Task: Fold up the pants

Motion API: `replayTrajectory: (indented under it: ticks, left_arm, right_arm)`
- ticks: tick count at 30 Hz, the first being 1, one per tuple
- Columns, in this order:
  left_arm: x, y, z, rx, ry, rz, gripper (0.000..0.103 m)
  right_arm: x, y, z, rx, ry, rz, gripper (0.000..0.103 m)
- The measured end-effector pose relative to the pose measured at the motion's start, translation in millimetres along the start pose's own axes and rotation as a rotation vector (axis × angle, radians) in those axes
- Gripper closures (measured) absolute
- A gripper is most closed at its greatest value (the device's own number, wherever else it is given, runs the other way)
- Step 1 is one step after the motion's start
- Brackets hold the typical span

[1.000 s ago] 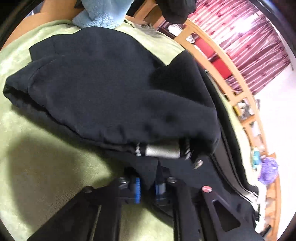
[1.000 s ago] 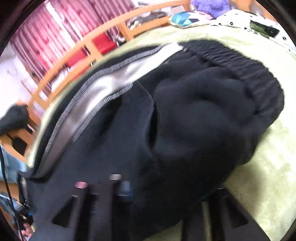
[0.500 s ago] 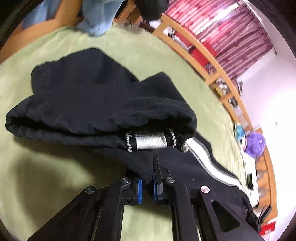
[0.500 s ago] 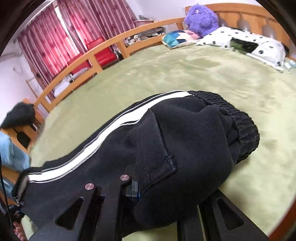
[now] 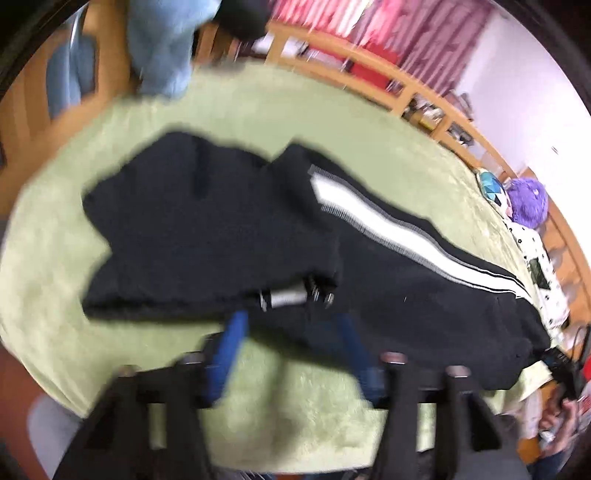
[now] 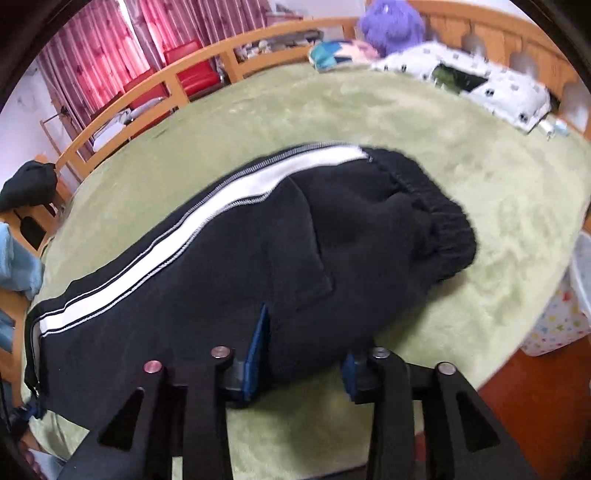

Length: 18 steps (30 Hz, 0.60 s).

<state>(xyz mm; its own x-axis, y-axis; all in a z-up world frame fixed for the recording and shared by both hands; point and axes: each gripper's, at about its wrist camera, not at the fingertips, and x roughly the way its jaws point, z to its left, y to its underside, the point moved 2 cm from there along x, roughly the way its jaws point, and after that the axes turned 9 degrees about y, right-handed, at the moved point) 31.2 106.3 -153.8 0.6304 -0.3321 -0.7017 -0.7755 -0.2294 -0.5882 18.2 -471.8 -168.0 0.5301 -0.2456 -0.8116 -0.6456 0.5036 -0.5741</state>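
Observation:
Black pants (image 5: 229, 236) with a white side stripe (image 5: 388, 236) lie folded on the green blanket (image 5: 332, 125). In the left wrist view the leg ends lie doubled over at the left. My left gripper (image 5: 291, 332) is open, its blue pads at the pants' near edge. In the right wrist view the pants (image 6: 229, 280) show the elastic waistband (image 6: 436, 210) at the right. My right gripper (image 6: 306, 343) is open, its jaws astride the near edge of the cloth.
A wooden bed rail (image 6: 155, 88) runs along the far side, red curtains (image 6: 110, 44) behind. A purple plush (image 6: 391, 22) and a spotted pillow (image 6: 498, 88) lie at the head. A light blue garment (image 5: 162, 44) hangs at the foot.
Both grippers have opened and let go of the pants. The pants now lie flat on the blanket. Both cameras have pulled back toward the bed's near edge.

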Motion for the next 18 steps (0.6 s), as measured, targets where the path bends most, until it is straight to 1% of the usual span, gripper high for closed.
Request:
replayTrajectory:
  ticks: [1, 2, 4, 5, 7, 8, 9, 10, 11, 12, 13, 14, 15, 16, 18]
  left_arm:
    - [-2.5, -4.4, -3.8, 0.027, -0.002, -0.018, 0.043]
    - [-1.4, -10.4, -11.0, 0.050, -0.001, -0.027, 0.043]
    - [9.7, -21.6, -24.3, 0.084, 0.006, -0.044, 0.040]
    - [15.3, -25.6, -26.7, 0.094, -0.013, -0.054, 0.040]
    - [32.4, -32.7, -35.4, 0.142, -0.076, -0.068, 0.040]
    - [43.7, -33.6, -40.4, 0.184, -0.139, -0.071, 0.040]
    - [56.8, -34.1, -44.2, 0.220, -0.210, -0.054, 0.041]
    - [66.1, -32.0, -46.1, 0.239, -0.218, -0.036, 0.041]
    - [69.5, -30.4, -44.1, 0.240, -0.207, -0.025, 0.051]
    - [70.2, -28.3, -38.7, 0.231, -0.205, -0.012, 0.074]
    - [71.8, -34.0, -35.4, 0.208, -0.180, -0.003, 0.076]
    - [67.1, -41.6, -29.1, 0.174, -0.109, -0.018, 0.083]
    - [60.1, -52.3, -21.6, 0.139, -0.062, -0.049, 0.087]
    - [51.0, -67.9, -12.8, 0.111, -0.052, -0.093, 0.087]
    - [39.9, -98.1, 0.0, 0.101, -0.081, -0.157, 0.087]
  right_arm:
    - [-6.8, 3.7, 1.0, 0.013, -0.004, -0.009, 0.057]
    - [-12.7, 6.9, 1.6, 0.027, -0.004, -0.019, 0.057]
    - [-20.6, 11.1, 2.1, 0.049, -0.001, -0.030, 0.057]
    - [-26.0, 14.3, -1.2, 0.060, -0.004, -0.032, 0.057]
    - [-36.0, 18.9, -2.4, 0.074, -0.030, -0.035, 0.057]
    - [-40.3, 20.5, -3.0, 0.077, -0.030, -0.035, 0.057]
    - [-49.8, 22.7, -2.7, 0.077, -0.021, -0.043, 0.057]
    - [-52.7, 17.6, 0.8, 0.071, -0.017, -0.052, 0.057]
    - [-62.5, 19.3, 1.6, 0.058, -0.004, -0.071, 0.057]
    - [-68.5, 19.7, 2.2, 0.050, 0.009, -0.087, 0.056]
    - [-74.0, 19.8, 3.5, 0.040, 0.033, -0.101, 0.054]
    - [-78.1, 19.5, 4.8, 0.031, 0.054, -0.108, 0.053]
    - [-82.1, 20.3, 6.7, 0.023, 0.076, -0.115, 0.053]
    - [-84.6, 21.0, 9.0, 0.018, 0.085, -0.120, 0.053]
    - [-84.0, 22.4, 13.9, 0.014, 0.092, -0.122, 0.053]
